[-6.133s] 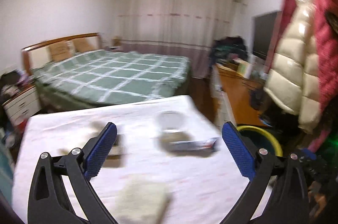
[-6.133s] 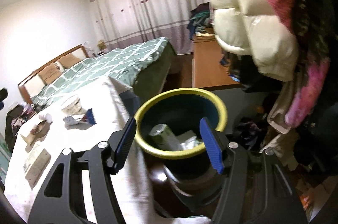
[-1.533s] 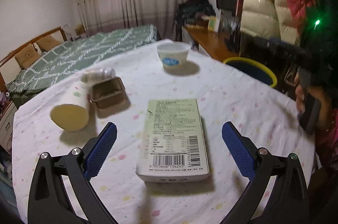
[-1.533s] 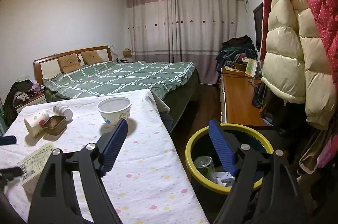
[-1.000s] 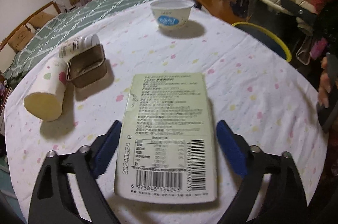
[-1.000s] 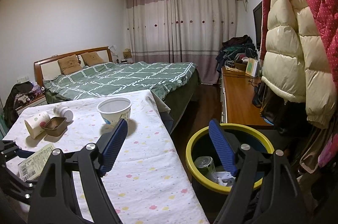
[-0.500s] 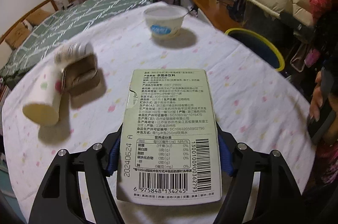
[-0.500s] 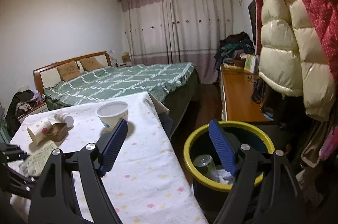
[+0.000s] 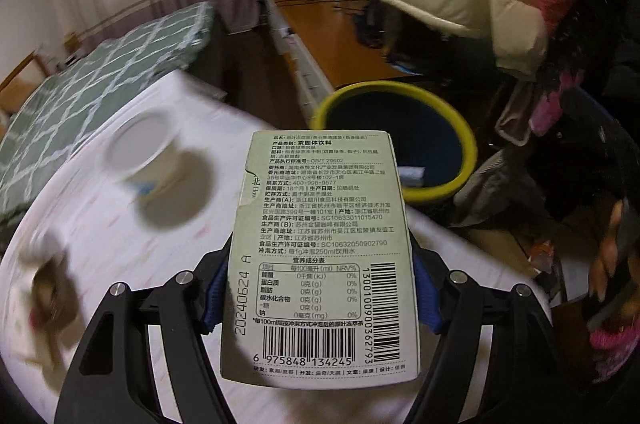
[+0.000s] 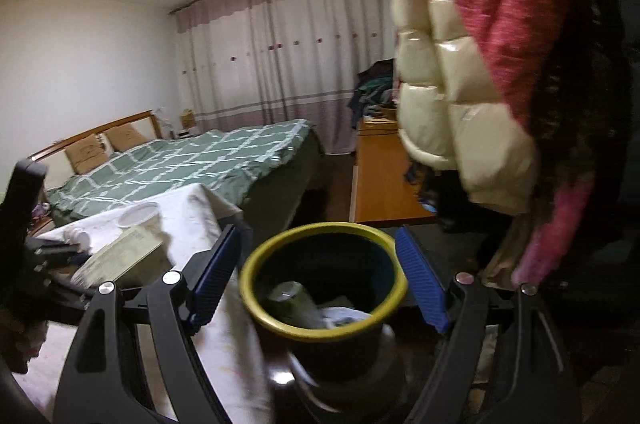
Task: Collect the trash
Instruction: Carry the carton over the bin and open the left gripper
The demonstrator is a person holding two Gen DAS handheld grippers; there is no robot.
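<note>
Left gripper (image 9: 320,298): clamped on the flat pale-green cardboard carton (image 9: 320,256), its blue fingers (image 9: 214,298) pressing the two long edges near the barcode end; the jaws closed onto it within the last second.
Carton: held clear above the table with the white dotted cloth (image 9: 120,244), printed back face and barcode toward the camera, its far end reaching toward the bin; in the right wrist view it shows tilted at the left (image 10: 120,258).
Right gripper (image 10: 320,280): jaws standing wide apart, nothing between the blue fingers (image 10: 420,284); the bin shows through the gap but lies beyond them.
Round dark-blue trash bin with yellow rim (image 9: 394,139): on the floor just beside the table's edge; inside lie a greenish can-like piece (image 10: 292,300) and white crumpled paper (image 10: 344,316).
White plastic cup (image 9: 138,151): upright on the table, left of the carton, blurred.
Other trash: a small brown tray (image 9: 52,288) at the table's left edge, too blurred to detail.
Surroundings: bed with green checked quilt (image 10: 192,155), cream padded jacket (image 10: 448,111) and red jacket (image 10: 500,3) hanging at the right, wooden sideboard (image 10: 384,179) behind the bin.
Person: a hand (image 9: 612,252) at the far right of the left wrist view.
</note>
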